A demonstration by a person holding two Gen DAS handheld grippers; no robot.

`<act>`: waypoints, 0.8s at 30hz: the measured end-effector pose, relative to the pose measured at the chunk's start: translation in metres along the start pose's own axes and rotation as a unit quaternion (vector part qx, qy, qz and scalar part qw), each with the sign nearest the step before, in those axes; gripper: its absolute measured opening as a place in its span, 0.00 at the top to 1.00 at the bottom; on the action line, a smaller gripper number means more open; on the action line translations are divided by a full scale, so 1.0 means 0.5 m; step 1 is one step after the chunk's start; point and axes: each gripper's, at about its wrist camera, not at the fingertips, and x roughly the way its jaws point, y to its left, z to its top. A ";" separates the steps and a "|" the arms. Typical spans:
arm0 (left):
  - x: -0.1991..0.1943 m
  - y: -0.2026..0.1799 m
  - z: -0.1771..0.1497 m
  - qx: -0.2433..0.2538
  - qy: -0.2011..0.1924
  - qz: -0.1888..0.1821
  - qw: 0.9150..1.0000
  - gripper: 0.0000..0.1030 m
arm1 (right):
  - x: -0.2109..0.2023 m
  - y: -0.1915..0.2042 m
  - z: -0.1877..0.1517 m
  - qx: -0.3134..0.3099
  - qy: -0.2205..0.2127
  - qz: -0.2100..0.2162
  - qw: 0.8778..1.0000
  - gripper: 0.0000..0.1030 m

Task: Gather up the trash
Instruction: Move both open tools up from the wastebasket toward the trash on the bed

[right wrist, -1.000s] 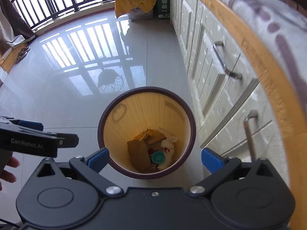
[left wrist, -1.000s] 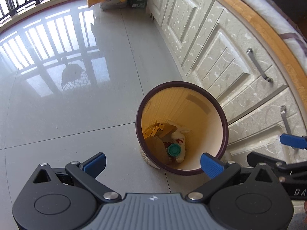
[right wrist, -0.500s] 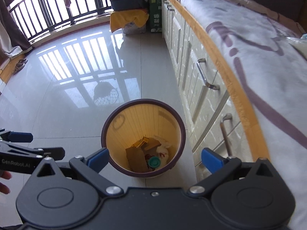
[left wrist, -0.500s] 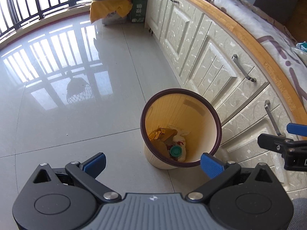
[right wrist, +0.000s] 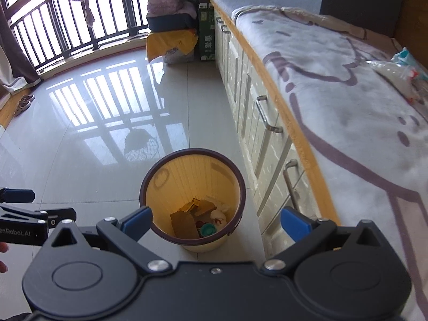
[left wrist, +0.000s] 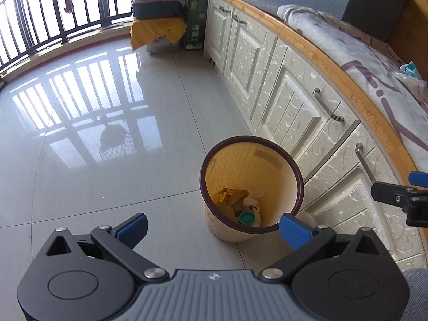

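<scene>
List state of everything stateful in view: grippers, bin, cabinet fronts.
left gripper: open, empty
right gripper: open, empty
trash bin: upright on the floor, no lid, partly filled with trash
green-capped bottle: lying in the bin
cabinet drawers: shut
plastic bags: on the blanket, not yet collected

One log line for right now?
left gripper: open, empty | right gripper: open, empty | bin: upright, trash inside | plastic wrappers: on blanket

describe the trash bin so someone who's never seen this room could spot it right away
Find the long run of cream cabinets under the blanket-covered bench. On the glossy tiled floor right beside them stands the trash bin, a round open pail. Its dark maroon rim, yellowish ribbed inside and the trash at its bottom mark it out.
</scene>
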 end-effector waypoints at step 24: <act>-0.120 -0.126 0.019 0.055 -0.079 -0.005 0.995 0.00 | -0.164 -0.118 -0.023 0.052 -0.098 -0.055 0.992 0.00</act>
